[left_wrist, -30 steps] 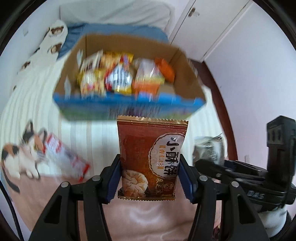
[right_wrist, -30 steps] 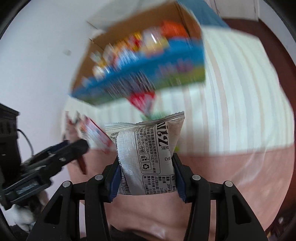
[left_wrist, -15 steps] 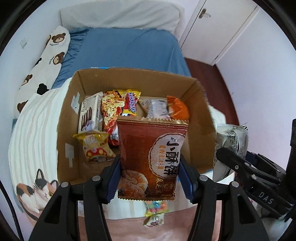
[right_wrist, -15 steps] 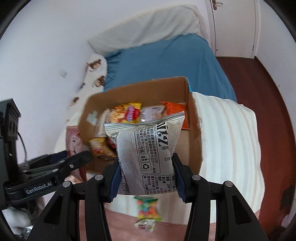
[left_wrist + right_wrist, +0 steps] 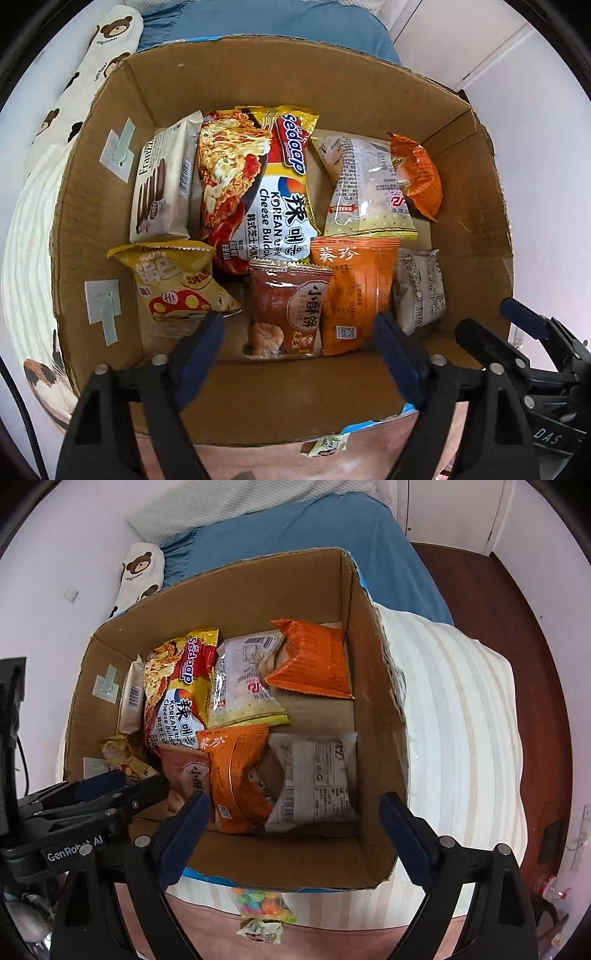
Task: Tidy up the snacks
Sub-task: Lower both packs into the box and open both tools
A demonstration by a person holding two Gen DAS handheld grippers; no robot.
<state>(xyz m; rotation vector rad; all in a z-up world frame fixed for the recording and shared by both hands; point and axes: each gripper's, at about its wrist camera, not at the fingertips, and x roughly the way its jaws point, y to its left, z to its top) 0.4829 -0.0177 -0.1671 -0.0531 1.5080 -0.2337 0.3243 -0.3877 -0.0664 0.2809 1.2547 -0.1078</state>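
Note:
A cardboard box [image 5: 369, 77] [image 5: 373, 709] on the bed holds several snack packets. My left gripper [image 5: 299, 325] is open above the box's near edge; the brown pastry packet [image 5: 291, 306] lies in the box just beyond its fingers, also partly seen in the right wrist view [image 5: 188, 775]. My right gripper [image 5: 295, 805] is open over the near right corner; the silver-white packet [image 5: 317, 775] [image 5: 419, 288] lies in the box below it. An orange packet [image 5: 354, 291] [image 5: 236, 775] lies between the two.
The box also holds a Sedaap noodle pack [image 5: 258, 184], a Franzzi biscuit pack [image 5: 162, 192], a yellow mushroom packet [image 5: 173, 284] and a second orange packet [image 5: 314, 661]. A colourful candy bag [image 5: 262, 904] lies on the striped blanket [image 5: 461, 738] in front of the box.
Both grippers moved in over the box and opened. The brown packet and the silver-white packet dropped from them into the box.

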